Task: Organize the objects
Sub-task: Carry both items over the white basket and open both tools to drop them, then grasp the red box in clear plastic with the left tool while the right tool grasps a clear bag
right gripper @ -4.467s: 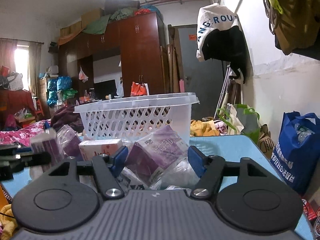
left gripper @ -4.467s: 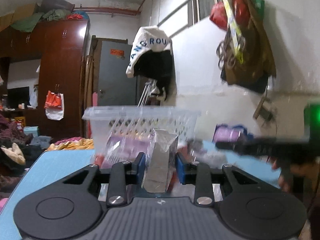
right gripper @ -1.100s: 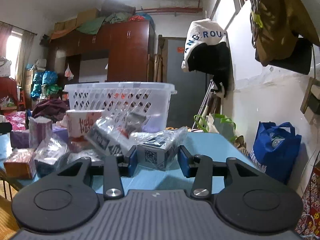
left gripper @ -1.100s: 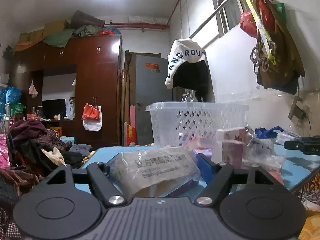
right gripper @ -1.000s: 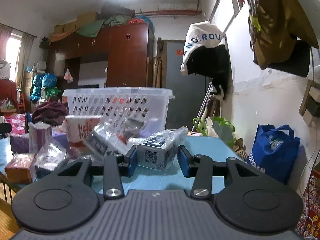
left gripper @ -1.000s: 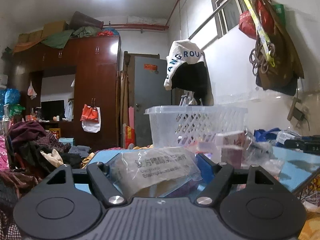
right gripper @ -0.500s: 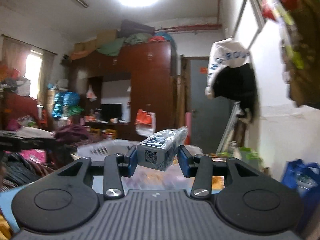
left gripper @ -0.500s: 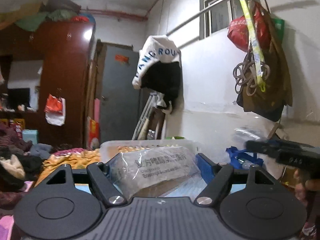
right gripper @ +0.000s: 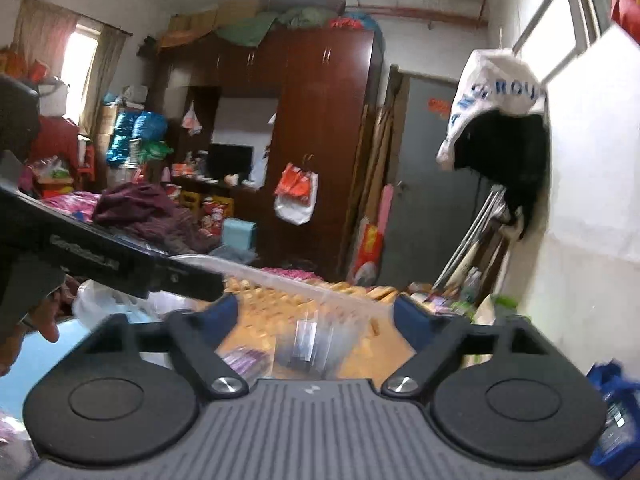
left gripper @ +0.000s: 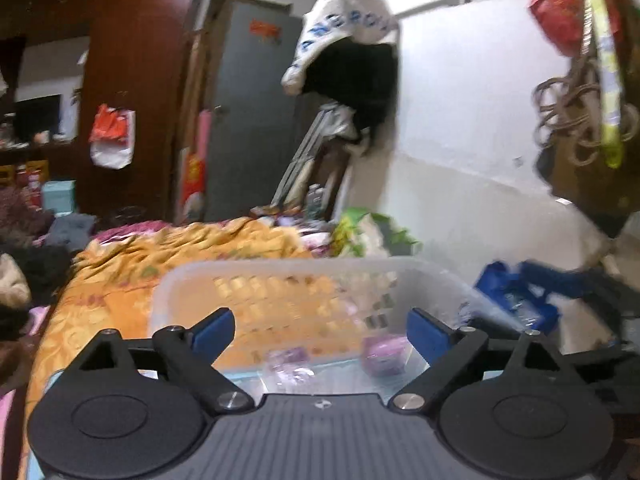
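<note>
Hovering above the white plastic basket (left gripper: 304,280), the left gripper (left gripper: 320,330) has its jaws spread wide with nothing between the blue pads; they have just been opening further. Below and ahead of those jaws, on the basket's floor, lie two purple packets: one small purple packet (left gripper: 286,358) a little left of centre, and a purple box-like packet (left gripper: 384,354) nearer the right pad. The basket's perforated far wall stands just beyond the fingertips, and its near rim runs behind both pads.

The right gripper (right gripper: 316,316) is likewise released, its jaws having just been opening, and it grips nothing. Directly between and below its pads a clear-wrapped dark packet (right gripper: 306,344) shows blurred, free of both pads, over the inside of the basket (right gripper: 280,280); whether it is falling or lying there cannot be told. A purple packet (right gripper: 244,360) sits low beside the left pad.

To the left of the right jaws, the black body of the left gripper (right gripper: 120,268) reaches across the basket's rim, a person's hand (right gripper: 24,320) around its handle. Beyond the basket lies an orange patterned blanket (left gripper: 160,256). A blue bag (left gripper: 516,300) shows to the right of the left jaws, and the light blue surface (right gripper: 52,352) appears low at the left.
</note>
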{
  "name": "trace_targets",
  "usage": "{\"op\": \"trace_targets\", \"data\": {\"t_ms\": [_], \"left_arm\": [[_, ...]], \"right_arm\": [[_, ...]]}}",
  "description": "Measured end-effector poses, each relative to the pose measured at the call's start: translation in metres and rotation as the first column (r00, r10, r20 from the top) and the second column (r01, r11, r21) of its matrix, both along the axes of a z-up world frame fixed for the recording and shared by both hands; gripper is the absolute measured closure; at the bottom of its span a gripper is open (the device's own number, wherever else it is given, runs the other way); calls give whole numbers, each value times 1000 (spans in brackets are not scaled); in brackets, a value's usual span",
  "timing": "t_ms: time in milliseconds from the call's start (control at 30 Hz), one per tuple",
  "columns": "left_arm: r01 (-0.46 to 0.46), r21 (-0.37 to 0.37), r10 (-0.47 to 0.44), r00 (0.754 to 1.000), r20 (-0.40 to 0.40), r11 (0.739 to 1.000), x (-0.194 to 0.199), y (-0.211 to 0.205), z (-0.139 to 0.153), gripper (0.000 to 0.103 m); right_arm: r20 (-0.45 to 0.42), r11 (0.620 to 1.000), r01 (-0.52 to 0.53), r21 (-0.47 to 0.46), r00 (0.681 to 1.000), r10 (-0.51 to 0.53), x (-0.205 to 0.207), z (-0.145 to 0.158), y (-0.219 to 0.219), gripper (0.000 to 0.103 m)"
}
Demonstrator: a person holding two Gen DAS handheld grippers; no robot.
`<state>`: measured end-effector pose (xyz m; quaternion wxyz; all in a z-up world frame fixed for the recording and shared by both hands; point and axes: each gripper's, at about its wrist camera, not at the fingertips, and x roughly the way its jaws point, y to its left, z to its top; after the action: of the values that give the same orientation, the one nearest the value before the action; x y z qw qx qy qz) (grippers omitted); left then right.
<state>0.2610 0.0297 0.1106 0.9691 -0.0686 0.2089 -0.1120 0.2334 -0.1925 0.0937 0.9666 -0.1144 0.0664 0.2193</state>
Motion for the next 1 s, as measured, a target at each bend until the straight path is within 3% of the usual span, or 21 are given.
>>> {"op": "trace_targets", "data": {"t_ms": [100,133,200,333,467,567,667,733,867,1000], "left_arm": [[0,11,-1,999,51,1000,-27,8,0,9],[7,30,-9,997,77,1000,-46,11,-1,9],[19,57,-25,993,117,998,-75,15,-2,9],[9,74,-22,985,171,997,-152,27,-34,9],[-38,53,26,979,204,998,-213,29,-68,9],[24,73,-40,971,235,997,-249,16,-78,9],[81,169,-122,961,248,982,-262,-5,-81,8],[108,139,-137,965,222,984,-262,-8,-87,9],[161,92,-176,966,190,983,-260,-12,-103,9],[199,101,-214,960,178,975,-260,-20,-118,9]], "right_arm": [[-15,999,-28,37,999,29,-20,-4,-12,11],[-21,996,-43,72,999,45,-32,-6,-20,0],[-7,993,-51,111,999,52,-56,-12,-32,0],[35,988,-35,148,999,30,-119,-53,-55,0],[-16,973,-46,225,999,51,-162,-96,-75,0],[-17,975,-48,217,998,53,-180,-110,-79,0],[-22,979,-52,200,998,57,-184,-110,-76,3],[-1,978,-49,201,999,50,-185,-108,-74,9],[-50,983,-53,173,997,62,-175,-112,-66,26],[-74,986,-58,158,995,70,-168,-118,-58,27]]}}
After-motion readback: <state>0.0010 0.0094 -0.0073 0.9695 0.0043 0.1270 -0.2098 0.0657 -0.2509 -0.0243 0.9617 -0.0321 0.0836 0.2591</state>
